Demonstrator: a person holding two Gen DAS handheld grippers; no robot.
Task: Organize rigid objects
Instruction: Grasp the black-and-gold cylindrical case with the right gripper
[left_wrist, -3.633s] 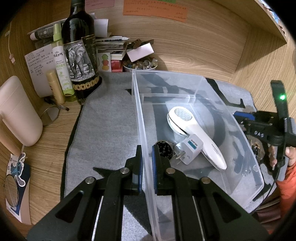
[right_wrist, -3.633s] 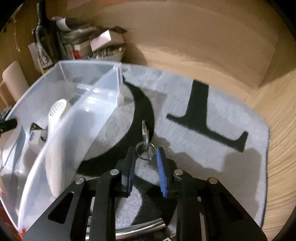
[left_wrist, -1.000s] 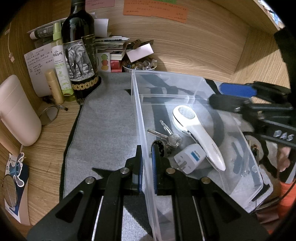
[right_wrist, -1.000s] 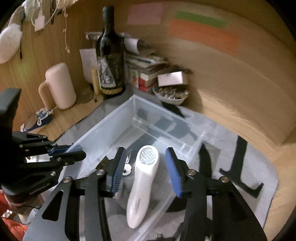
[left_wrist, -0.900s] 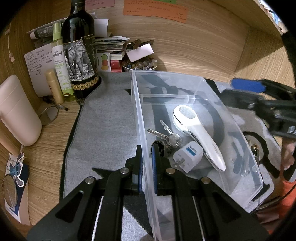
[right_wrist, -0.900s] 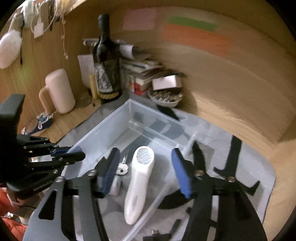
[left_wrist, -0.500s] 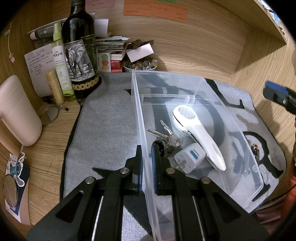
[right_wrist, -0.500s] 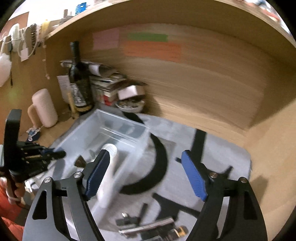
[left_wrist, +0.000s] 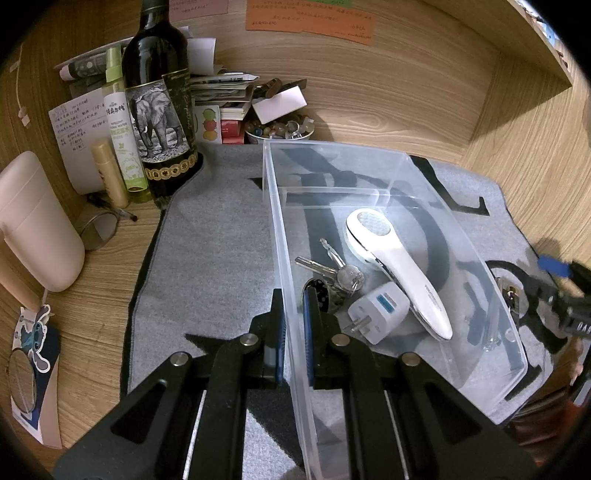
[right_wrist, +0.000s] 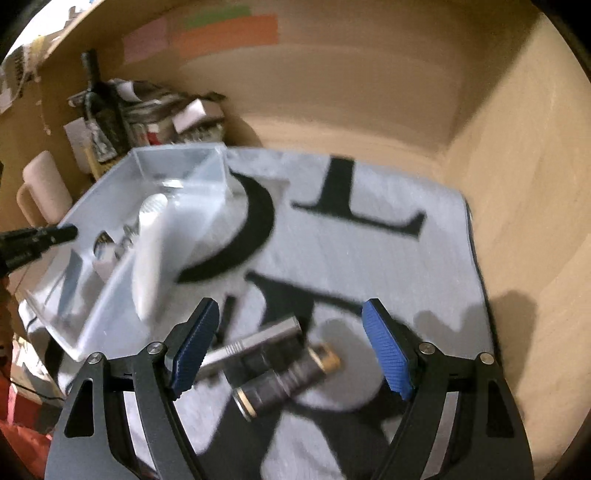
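Right claw (right_wrist: 291, 350) wide open, empty, over black flashlight (right_wrist: 284, 376) on the mat. Rigid, smooth, may roll: grip mid-barrel. Left claw (left_wrist: 291, 328) pinches clear bin (left_wrist: 284, 258) wall.

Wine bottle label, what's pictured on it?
An elephant, drawn in grey tones, on the wine bottle; clearest in the left wrist view.

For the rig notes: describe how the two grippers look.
Both are matte black, with angular cut-out linkages and silver pivot bolts. The left gripper and right gripper carry ribbed blue finger pads. White lettering marks the right one's side. No cables or sleeves are identifiable.
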